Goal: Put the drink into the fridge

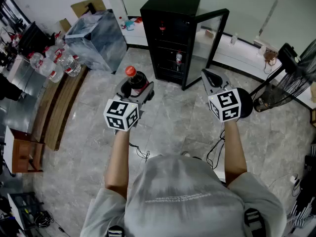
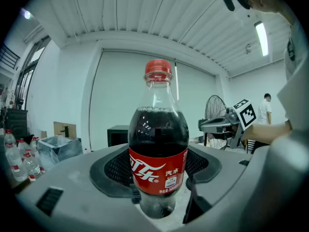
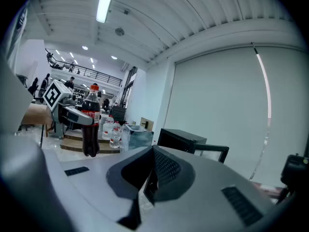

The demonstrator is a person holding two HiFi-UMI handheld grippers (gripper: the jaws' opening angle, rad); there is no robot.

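Left gripper [image 1: 139, 89] clamps cola bottle [image 2: 158, 149] upright; right gripper [image 3: 151, 178] jaws pressed together, empty. Fridge [image 1: 170, 14] door's open (handy), so keep btl vertical, aim for a free shelf.

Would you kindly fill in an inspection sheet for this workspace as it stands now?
Surface: grey stone-tile floor.
Job's things: cola bottle, upright with its red cap on; black fridge ahead, door open, bottles on two shelves.
Clutter: water bottles on a wooden bench; wrapped box beside them.
Grippers: left gripper shut on the cola bottle; right gripper shut, empty.
Cables: loose cable on the floor near the person.
Surroundings: standing fan at right.
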